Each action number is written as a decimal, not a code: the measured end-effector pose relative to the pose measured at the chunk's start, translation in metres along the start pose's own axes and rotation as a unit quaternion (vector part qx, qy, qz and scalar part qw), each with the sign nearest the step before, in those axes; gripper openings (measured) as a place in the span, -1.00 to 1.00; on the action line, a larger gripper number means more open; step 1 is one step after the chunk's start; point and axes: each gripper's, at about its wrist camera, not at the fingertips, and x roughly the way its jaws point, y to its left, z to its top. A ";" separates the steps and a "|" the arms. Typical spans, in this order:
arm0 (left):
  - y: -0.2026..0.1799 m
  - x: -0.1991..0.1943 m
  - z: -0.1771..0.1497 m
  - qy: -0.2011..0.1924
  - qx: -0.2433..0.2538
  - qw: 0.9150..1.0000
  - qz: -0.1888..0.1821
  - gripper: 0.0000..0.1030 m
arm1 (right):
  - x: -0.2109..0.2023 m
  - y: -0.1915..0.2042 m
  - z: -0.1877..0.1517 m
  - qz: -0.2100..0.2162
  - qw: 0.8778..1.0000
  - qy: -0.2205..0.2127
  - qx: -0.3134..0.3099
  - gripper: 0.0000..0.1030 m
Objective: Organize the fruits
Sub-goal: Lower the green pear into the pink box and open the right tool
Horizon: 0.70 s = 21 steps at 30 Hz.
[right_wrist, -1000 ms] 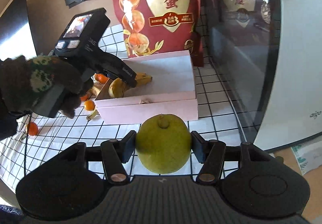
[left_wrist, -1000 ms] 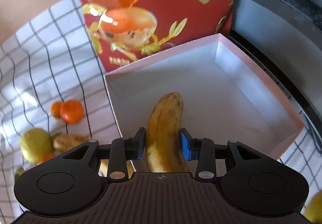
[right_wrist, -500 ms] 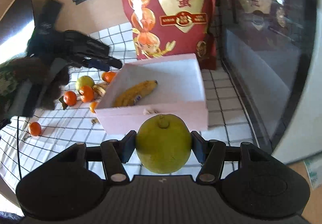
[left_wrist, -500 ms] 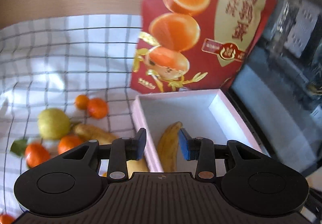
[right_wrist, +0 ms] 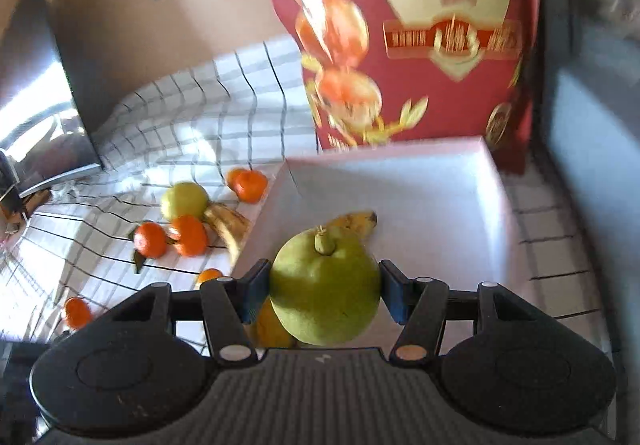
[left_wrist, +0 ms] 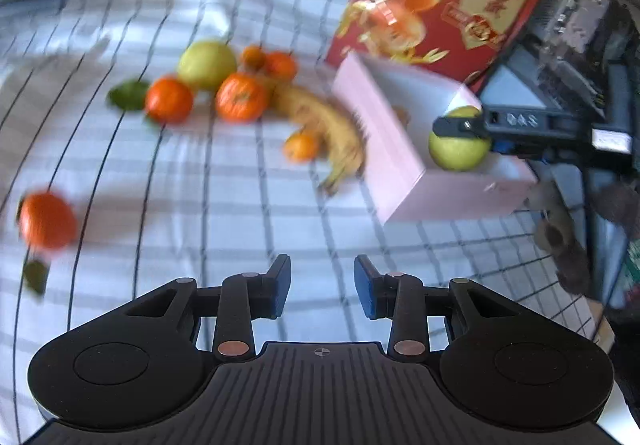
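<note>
My right gripper (right_wrist: 322, 287) is shut on a green pear (right_wrist: 326, 291) and holds it over the near part of the pink box (right_wrist: 492, 161); a banana (right_wrist: 354, 221) lies in the box behind it. The pear (left_wrist: 458, 147) and right gripper also show in the left wrist view, above the box (left_wrist: 400, 181). My left gripper (left_wrist: 322, 287) is open and empty, above the checked cloth, well short of the loose fruit: a banana (left_wrist: 324, 125), several oranges (left_wrist: 240, 97) and a yellow-green fruit (left_wrist: 206, 63).
A red bag (right_wrist: 420, 37) stands behind the box. A lone orange (left_wrist: 46, 219) lies far left on the cloth (left_wrist: 200, 205). A dark appliance (left_wrist: 580, 45) is to the right of the box. The view is motion-blurred.
My left gripper let go of the banana in the box, opened and pulled back to the left over the cloth. My right gripper carried the pear forward over the box.
</note>
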 end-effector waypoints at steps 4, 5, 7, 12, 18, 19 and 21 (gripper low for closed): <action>0.021 -0.005 -0.013 0.004 -0.039 0.999 0.013 -0.25 | 0.027 0.002 -0.006 -0.001 1.000 0.031 0.005 0.13; 0.025 -0.006 -0.014 0.004 -0.044 0.999 0.015 -0.25 | 0.029 0.003 -0.007 -0.005 0.999 0.033 0.004 0.13; 0.032 -0.010 -0.016 0.002 -0.049 0.999 0.017 -0.25 | 0.030 0.005 -0.009 -0.010 0.999 0.035 -0.002 0.13; 0.034 -0.012 -0.018 0.004 -0.049 0.999 0.008 -0.25 | 0.026 0.007 -0.016 -0.025 0.998 0.050 -0.017 0.13; 0.022 -0.006 -0.019 0.017 -0.031 0.999 -0.003 -0.25 | 0.023 0.013 -0.019 -0.037 0.998 0.054 -0.027 0.14; 0.020 -0.005 -0.019 0.020 -0.027 0.999 -0.003 -0.25 | 0.022 0.012 -0.020 -0.035 0.998 0.053 -0.023 0.14; 0.017 -0.004 -0.021 0.023 -0.020 1.000 -0.002 -0.25 | 0.017 0.011 -0.020 -0.031 0.998 0.044 -0.017 0.14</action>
